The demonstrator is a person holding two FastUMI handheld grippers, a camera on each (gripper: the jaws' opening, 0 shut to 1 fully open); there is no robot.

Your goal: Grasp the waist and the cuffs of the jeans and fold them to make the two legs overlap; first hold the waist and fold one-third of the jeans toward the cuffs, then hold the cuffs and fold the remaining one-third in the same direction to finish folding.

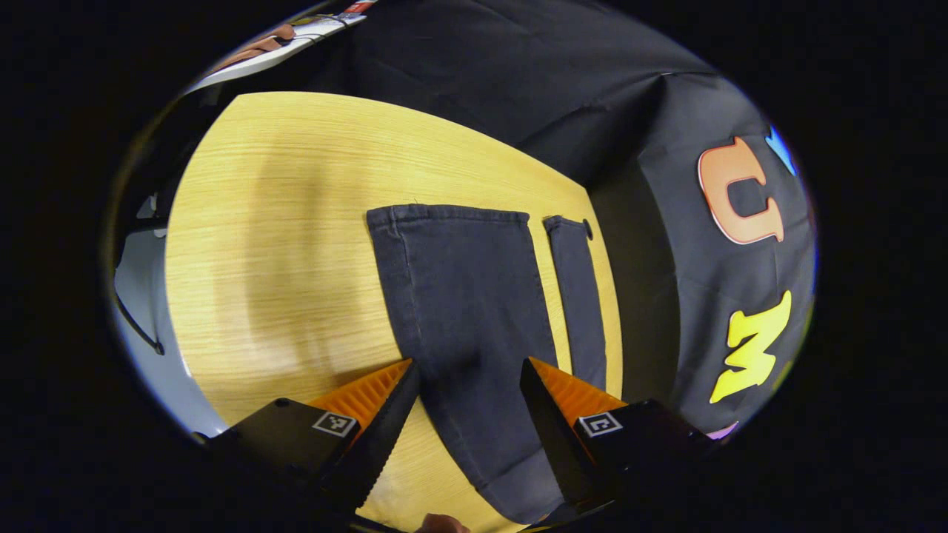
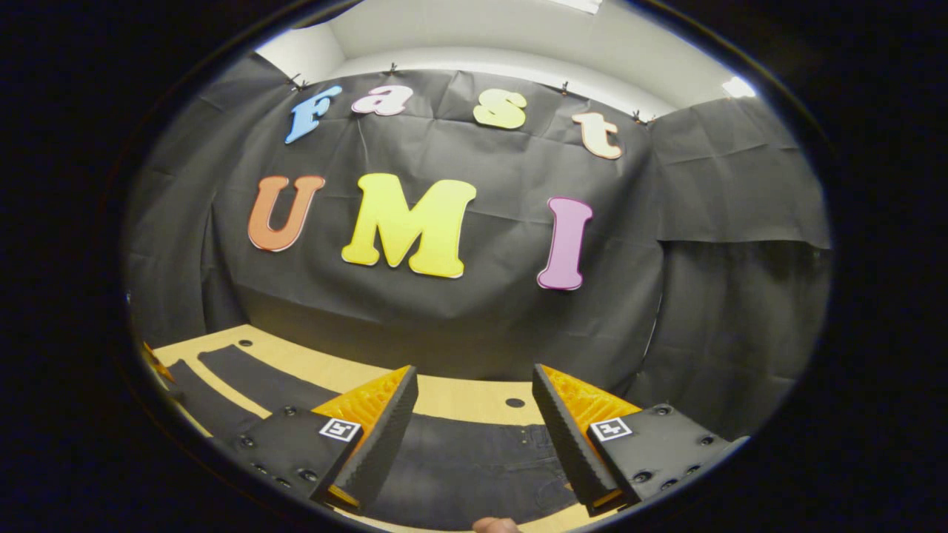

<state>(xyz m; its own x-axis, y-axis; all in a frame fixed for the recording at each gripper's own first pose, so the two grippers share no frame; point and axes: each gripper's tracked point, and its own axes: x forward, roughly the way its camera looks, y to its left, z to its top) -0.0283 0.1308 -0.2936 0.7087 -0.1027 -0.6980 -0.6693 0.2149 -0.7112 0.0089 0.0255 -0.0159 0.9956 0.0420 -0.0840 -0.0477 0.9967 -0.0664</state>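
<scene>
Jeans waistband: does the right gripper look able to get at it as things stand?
Probably yes. The right gripper is open, its fingers straddling the jeans waistband on the table, with nothing between them.

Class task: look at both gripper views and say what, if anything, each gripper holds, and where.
Nothing is held. The left gripper and right gripper have open jaws above the jeans, flat on the table.

We see dark charcoal jeans [image 1: 474,311] with faint seam stitching, on a yellow wood-grain table [image 1: 281,244], black wall cloth [image 2: 459,318] behind.
</scene>
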